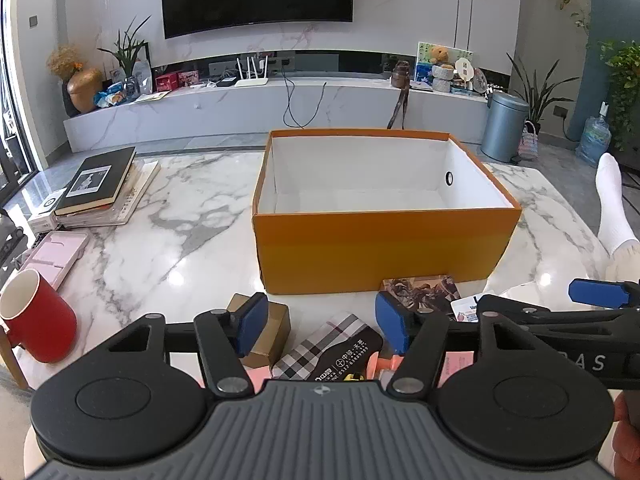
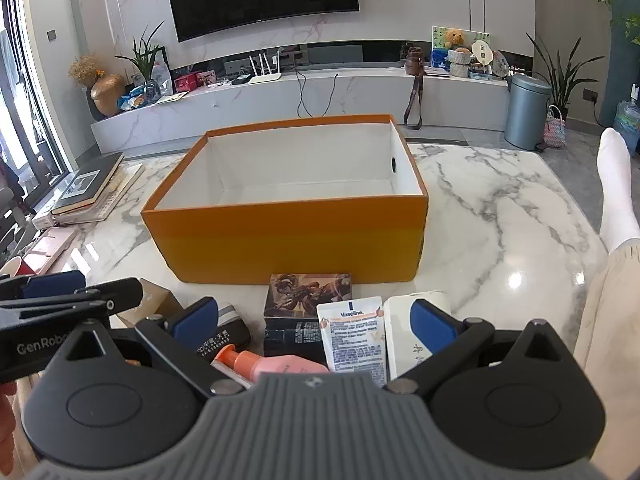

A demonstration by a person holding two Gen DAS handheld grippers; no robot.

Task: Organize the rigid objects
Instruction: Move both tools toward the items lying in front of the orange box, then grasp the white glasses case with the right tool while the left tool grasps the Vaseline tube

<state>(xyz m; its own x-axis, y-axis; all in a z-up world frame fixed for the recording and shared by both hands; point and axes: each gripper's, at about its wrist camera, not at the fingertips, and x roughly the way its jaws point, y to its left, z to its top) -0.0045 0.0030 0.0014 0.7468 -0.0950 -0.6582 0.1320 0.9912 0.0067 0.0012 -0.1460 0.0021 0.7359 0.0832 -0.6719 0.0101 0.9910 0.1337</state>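
Note:
An empty orange box (image 1: 384,248) (image 2: 288,244) with a white inside stands in the middle of the marble table. In front of it lies a cluster of small items. My left gripper (image 1: 322,326) hangs open over a plaid case (image 1: 332,344), with a small brown carton (image 1: 272,328) beside its left pad. My right gripper (image 2: 314,324) is wide open above a dark illustrated box (image 2: 308,296), a Vaseline sachet (image 2: 354,336), a pink bottle (image 2: 280,362) and a white box (image 2: 400,320). Neither gripper touches anything. A blue pad (image 1: 596,294) of the right gripper shows at the right of the left wrist view.
At the table's left sit a red mug (image 1: 38,320), a pink tray (image 1: 52,256) and a stack of books (image 1: 100,188). A person's leg in a white sock (image 2: 616,188) rests at the right edge. Bare marble (image 2: 500,220) lies right of the box.

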